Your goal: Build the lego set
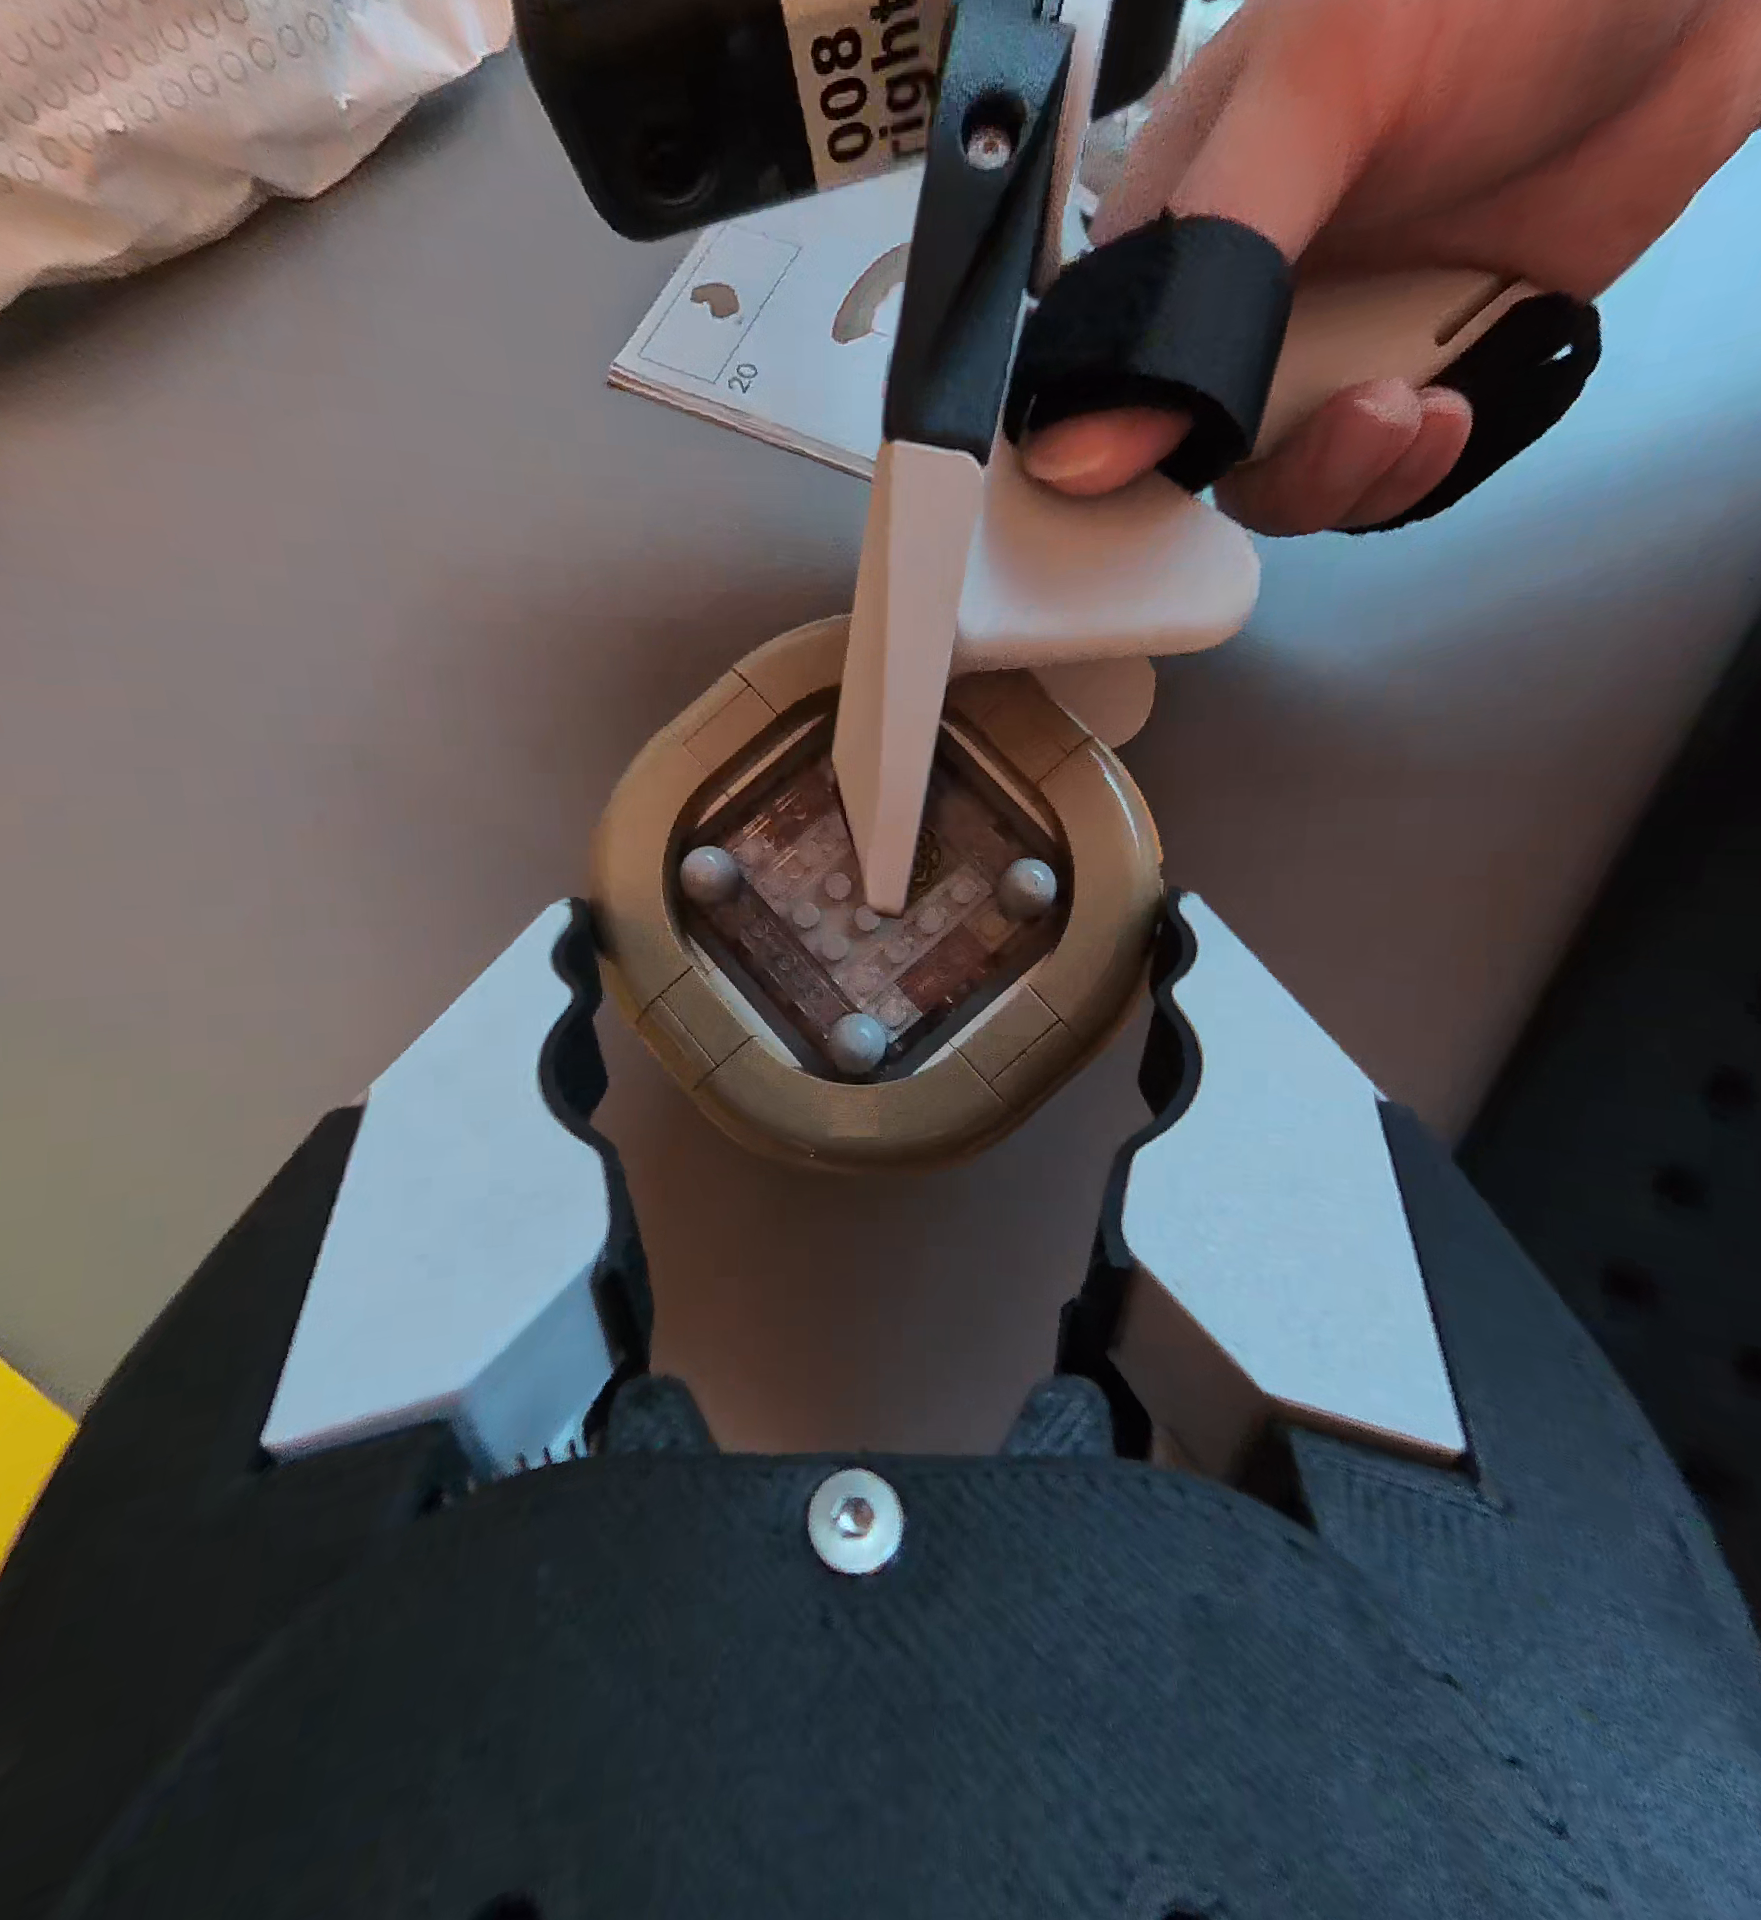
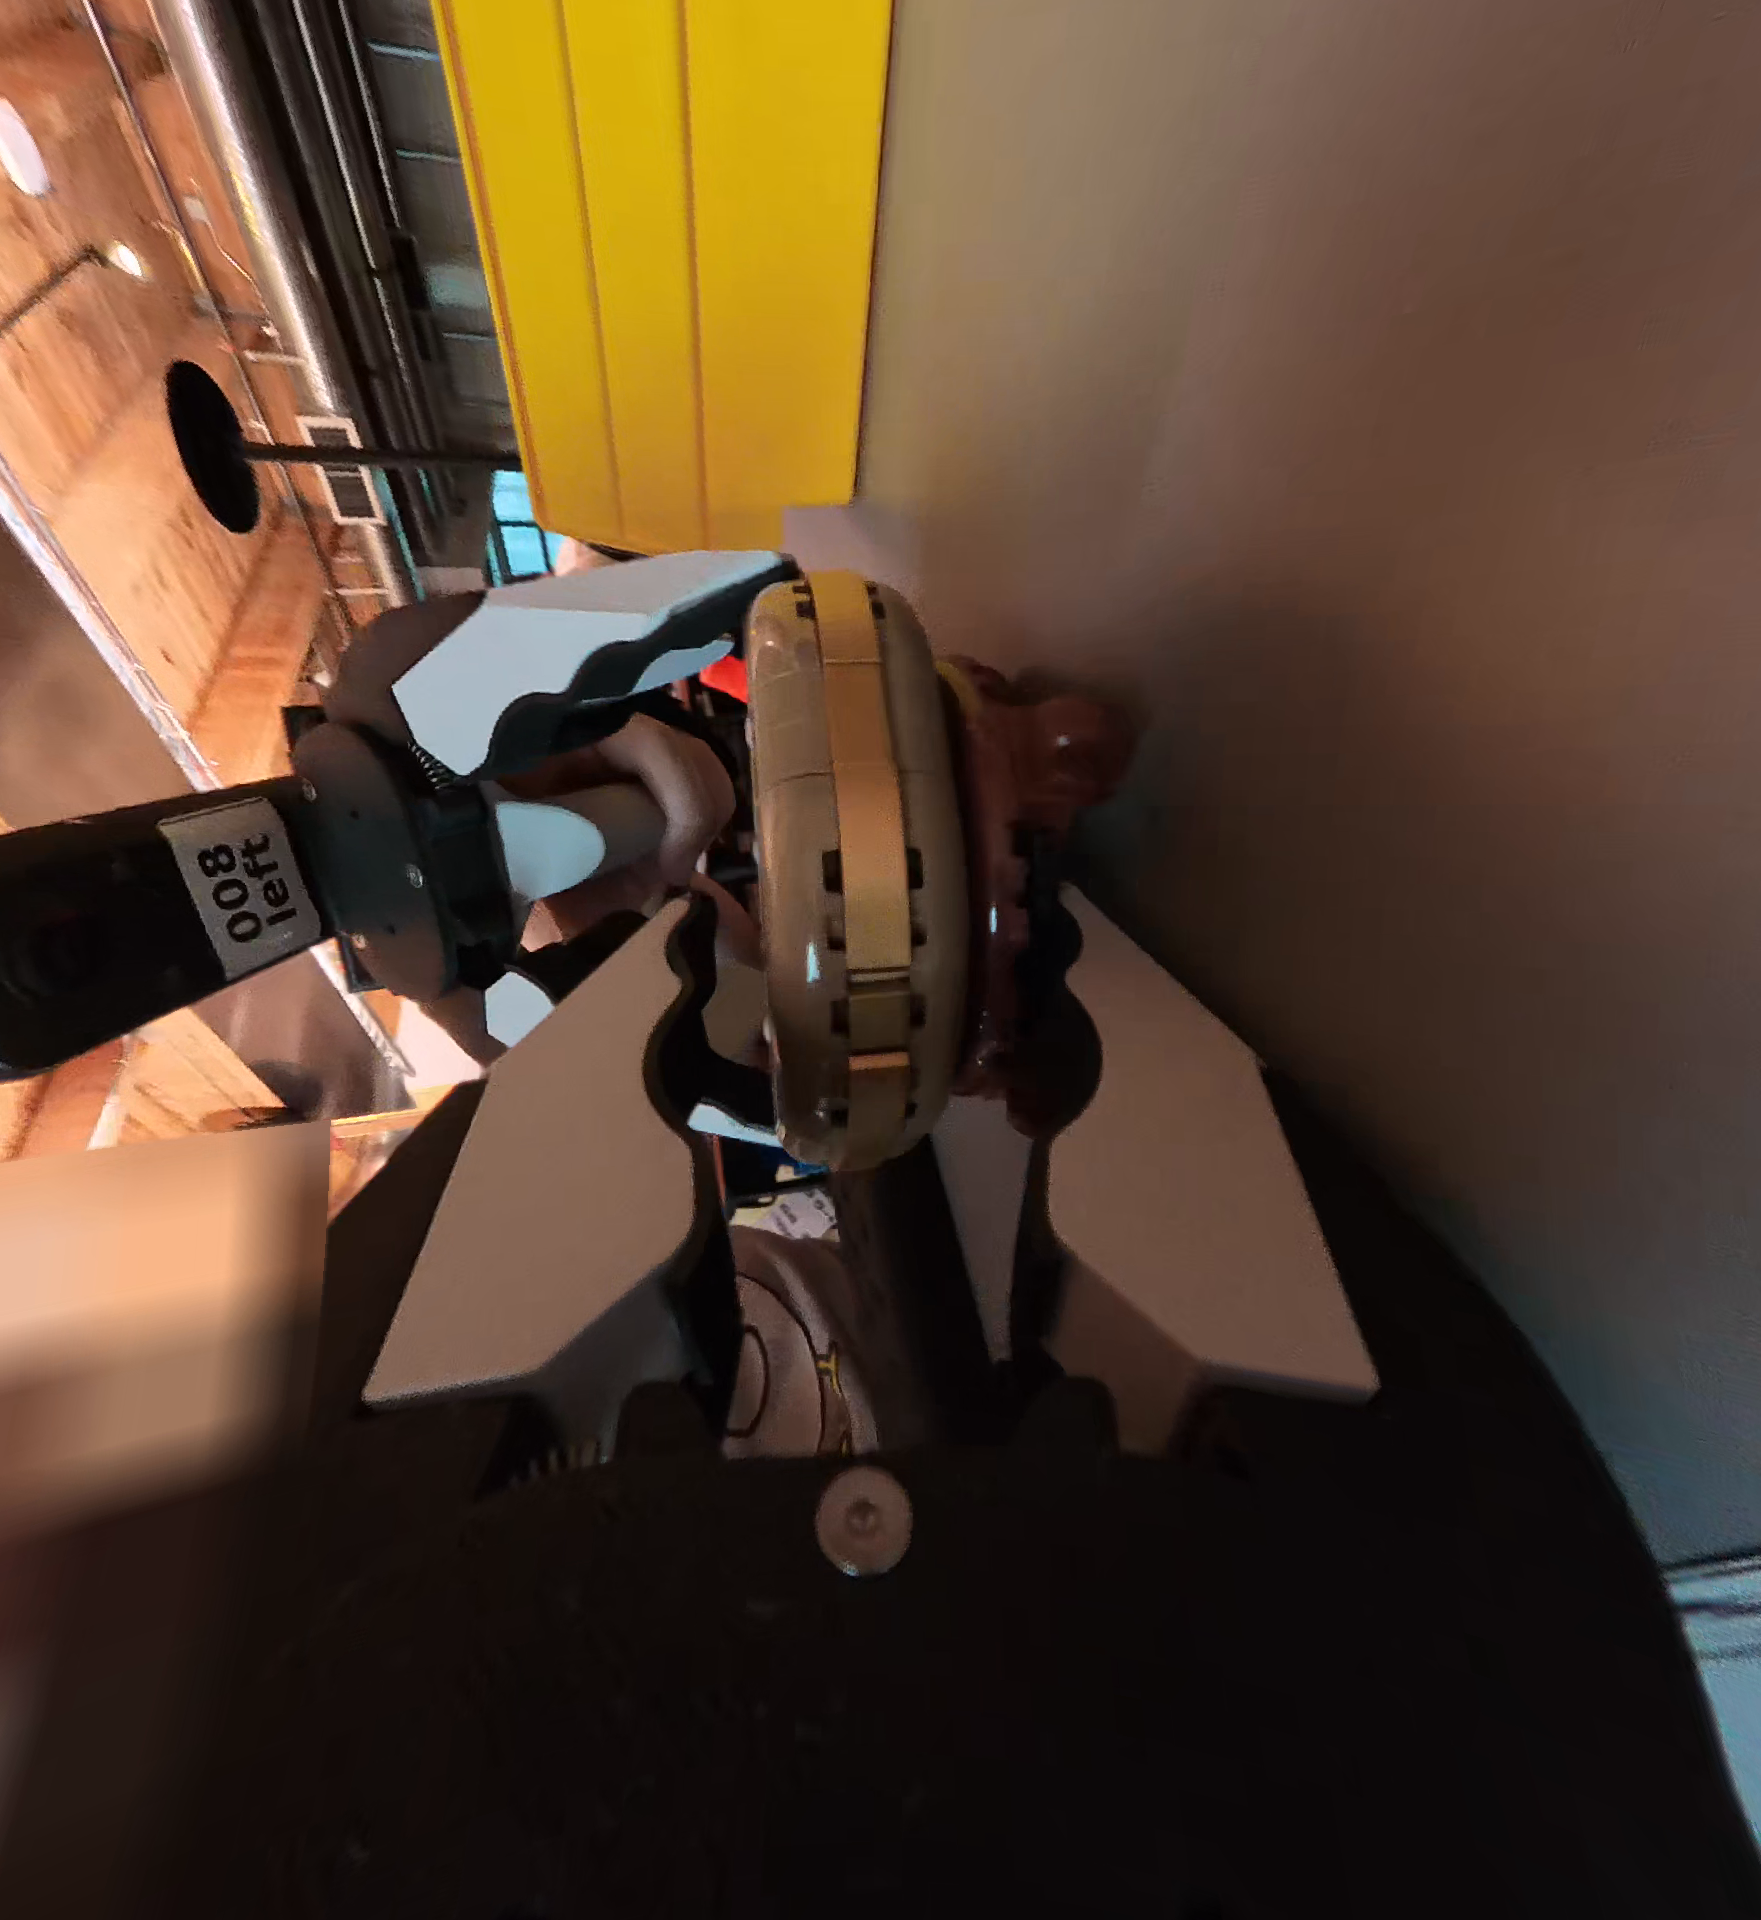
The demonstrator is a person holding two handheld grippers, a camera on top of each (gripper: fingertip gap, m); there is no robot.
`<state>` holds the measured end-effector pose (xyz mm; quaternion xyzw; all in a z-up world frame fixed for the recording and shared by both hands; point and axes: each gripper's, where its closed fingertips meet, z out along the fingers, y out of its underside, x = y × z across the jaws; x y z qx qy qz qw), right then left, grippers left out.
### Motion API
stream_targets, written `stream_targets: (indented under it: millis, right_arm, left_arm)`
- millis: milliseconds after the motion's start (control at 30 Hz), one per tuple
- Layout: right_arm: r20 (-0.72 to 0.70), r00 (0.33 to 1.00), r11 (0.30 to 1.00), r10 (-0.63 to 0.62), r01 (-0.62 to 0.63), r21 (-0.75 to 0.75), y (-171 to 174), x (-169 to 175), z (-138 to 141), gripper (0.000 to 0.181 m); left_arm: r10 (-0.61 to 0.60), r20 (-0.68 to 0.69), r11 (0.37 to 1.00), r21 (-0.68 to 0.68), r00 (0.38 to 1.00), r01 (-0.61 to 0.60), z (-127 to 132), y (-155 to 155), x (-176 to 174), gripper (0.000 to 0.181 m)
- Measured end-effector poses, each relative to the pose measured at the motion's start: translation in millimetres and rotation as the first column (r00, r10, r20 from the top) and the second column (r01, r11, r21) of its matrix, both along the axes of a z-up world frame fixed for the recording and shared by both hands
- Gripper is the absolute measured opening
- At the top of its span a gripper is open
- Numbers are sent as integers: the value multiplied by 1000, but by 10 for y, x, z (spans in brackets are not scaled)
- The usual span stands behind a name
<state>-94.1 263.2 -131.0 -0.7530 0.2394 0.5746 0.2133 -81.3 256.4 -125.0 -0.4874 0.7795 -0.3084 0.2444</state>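
Left claw (image 1: 876, 935) pinches the tan lego ring (image 1: 876, 894); right claw (image 2: 876, 966) also clamps it, one finger (image 1: 891, 727) inside.

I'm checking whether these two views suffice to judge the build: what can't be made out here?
- Left wrist view: the right tongs cover part of the studded floor inside the tan lego ring; one finger is hidden behind the ring's far wall.
- Left wrist view: the booklet is largely covered by the right tongs and hand.
- Right wrist view: the brown piece behind the ring is shadowed, its shape unclear.
- Right wrist view: a blurred patch covers the lower left.
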Motion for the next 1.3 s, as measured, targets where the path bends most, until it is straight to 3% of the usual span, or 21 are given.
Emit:
stream_targets:
  millis: [167,333,500,633,700,800,900,1000,1133,1300]
  right_arm:
    - [39,996,997,79,-79,-10,-72,1,52,76]
    - [191,949,966,250,-232,-111,-219,4,49,85]
    - [340,855,916,393,-329,-231,-307,117,147,88]
    - [507,696,860,509,-440,-258,-537,194,161,87]
    - [651,610,854,452,-507,-118,-544,181,214,84]
    - [892,440,793,106,-578,191,-419,161,354,86]
    - [933,307,745,-188,-575,339,-358,192,411,86]
    - [908,314,747,-278,-524,410,-319,224,370,87]
    - [928,283,757,-241,-544,363,-297,281,156,88]
    - [901,366,723,-234,-554,413,-308,197,206,84]
  left_arm:
    - [-13,10,1000,-6,1000,13,7,-34,22,105]
    - [-4,18,1000,-4,1000,4,-4,-27,28,105]
    - [20,32,1000,-13,999,-20,-2,-12,29,105]
    - [34,45,999,-34,998,-33,6,-8,35,105]
    - [47,76,997,-67,996,-42,59,-17,26,105]
    - [62,114,993,-109,992,-50,145,-26,-61,105]
    - [100,141,991,-102,985,-87,177,-10,-163,103]
    - [150,159,983,-133,976,-129,174,-5,-222,98]
    - [217,134,971,-133,967,-200,82,79,-303,90]
    - [218,189,970,-146,957,-192,188,52,-331,81]
